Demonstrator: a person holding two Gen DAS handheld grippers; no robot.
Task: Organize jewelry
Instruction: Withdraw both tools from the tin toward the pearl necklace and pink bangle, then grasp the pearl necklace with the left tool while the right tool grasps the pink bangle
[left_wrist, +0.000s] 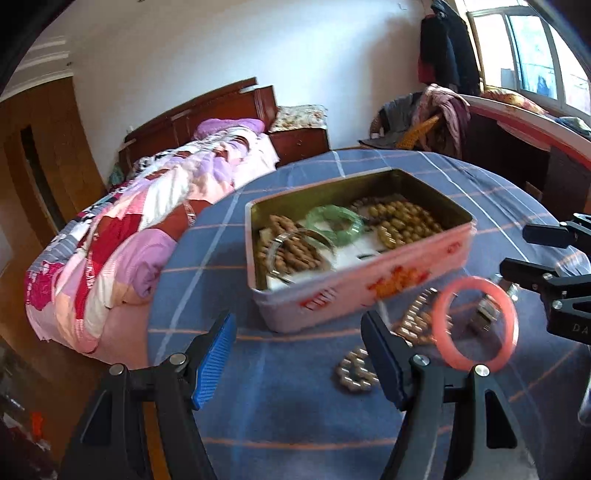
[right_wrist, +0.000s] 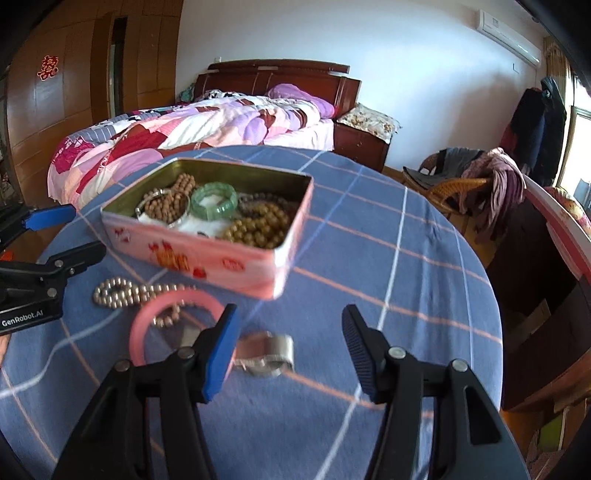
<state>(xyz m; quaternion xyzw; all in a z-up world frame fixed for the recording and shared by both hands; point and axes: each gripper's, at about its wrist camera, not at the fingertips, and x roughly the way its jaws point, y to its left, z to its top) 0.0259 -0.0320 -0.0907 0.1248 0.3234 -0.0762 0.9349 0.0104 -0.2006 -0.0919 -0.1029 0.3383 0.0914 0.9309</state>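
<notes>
Broadly, a round table (right_wrist: 369, 229) under a blue checked cloth fills both views, with a bed (right_wrist: 192, 125) in a patchwork quilt behind it and a wicker chair (right_wrist: 458, 188) draped with clothes off to the window side. On the cloth stands an open pink tin (right_wrist: 207, 254), lidless, holding a green bangle (right_wrist: 214, 201), a heap of olive-brown beads (right_wrist: 258, 225), a reddish-brown bead string (right_wrist: 166, 206) ringed by a thin metal bangle, and some darker beads at the back. Nearer the cameras, outside the tin, lies loose jewelry: a pink bangle (right_wrist: 147, 325) flat on the cloth, a strand of silvery pearl-like beads (right_wrist: 122, 290) running partly under it, and a metal-banded watch (right_wrist: 266, 354), blurred, just beside the bangle. The left gripper (left_wrist: 299, 354) hangs over the near edge of the table with its jaws spread wide and nothing between them; the silvery beads lie just beyond its right finger. The right gripper (right_wrist: 288, 350) is likewise parted, gripping nothing, its blue left pad (right_wrist: 221, 354) overlapping the pink bangle's rim in view, with the watch showing in the gap between its fingers; whether the pad touches either cannot be told.
</notes>
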